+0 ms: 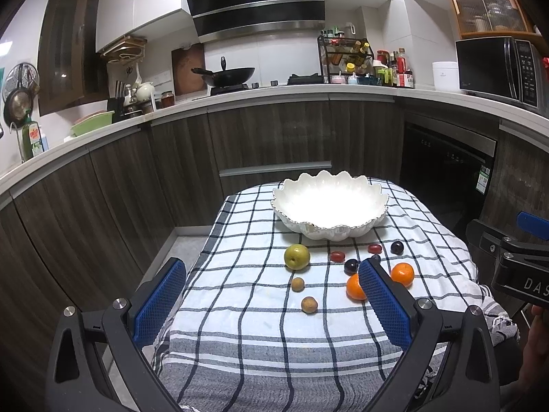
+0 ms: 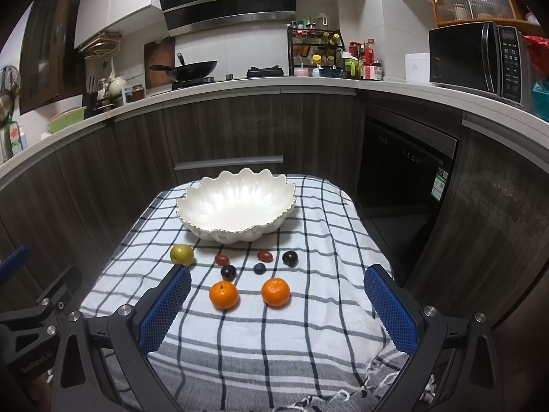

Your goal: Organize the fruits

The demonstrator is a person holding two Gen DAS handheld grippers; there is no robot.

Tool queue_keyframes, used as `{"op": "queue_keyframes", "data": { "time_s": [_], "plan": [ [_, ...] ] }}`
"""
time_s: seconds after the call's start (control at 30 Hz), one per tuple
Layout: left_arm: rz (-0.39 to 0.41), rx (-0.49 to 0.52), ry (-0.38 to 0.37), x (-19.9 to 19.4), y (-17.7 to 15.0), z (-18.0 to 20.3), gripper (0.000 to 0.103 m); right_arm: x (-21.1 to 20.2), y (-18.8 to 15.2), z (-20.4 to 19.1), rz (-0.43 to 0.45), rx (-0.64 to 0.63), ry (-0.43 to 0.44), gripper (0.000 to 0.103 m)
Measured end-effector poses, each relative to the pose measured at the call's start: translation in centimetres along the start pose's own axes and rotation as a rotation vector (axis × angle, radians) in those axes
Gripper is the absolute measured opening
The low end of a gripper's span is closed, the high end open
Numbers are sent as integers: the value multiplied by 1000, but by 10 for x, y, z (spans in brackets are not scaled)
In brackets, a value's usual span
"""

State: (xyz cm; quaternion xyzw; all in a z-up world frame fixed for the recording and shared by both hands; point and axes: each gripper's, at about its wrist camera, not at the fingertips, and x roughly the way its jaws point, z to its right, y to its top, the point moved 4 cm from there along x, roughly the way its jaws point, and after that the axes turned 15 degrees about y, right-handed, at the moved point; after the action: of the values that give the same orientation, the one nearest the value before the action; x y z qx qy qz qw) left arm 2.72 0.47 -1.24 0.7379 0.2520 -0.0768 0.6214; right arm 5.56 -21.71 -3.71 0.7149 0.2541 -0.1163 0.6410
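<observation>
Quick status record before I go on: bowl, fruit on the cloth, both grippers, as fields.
bowl: white scalloped bowl, empty, at far end of checked cloth
fruit on cloth: green pear, two oranges, two dark plums, two red cherry tomatoes, blueberry, two small brown fruits
left gripper: open, empty
right gripper: open, empty

Overhead indoor light falls evenly across both wrist views, brightest inside the white bowl (image 2: 236,202), where glare washes out the glazed interior in the left view and leaves hot streaks in the right. Below the bowl, the fruit casts only short, soft shadows on the checked cloth (image 2: 308,309). Behind the bowl, the dark cabinet fronts (image 1: 274,134) stay dim. Fisheye distortion bows the counter edge (image 1: 240,98), and black vignetting fills every corner. Focus holds sharp throughout.
</observation>
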Motion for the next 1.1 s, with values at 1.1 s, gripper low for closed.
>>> {"op": "queue_keyframes", "data": {
  "time_s": [1.1],
  "plan": [
    [-72,45,60,58,8,19,103,61,7,8,-98,-22,6,102]
  ]
}}
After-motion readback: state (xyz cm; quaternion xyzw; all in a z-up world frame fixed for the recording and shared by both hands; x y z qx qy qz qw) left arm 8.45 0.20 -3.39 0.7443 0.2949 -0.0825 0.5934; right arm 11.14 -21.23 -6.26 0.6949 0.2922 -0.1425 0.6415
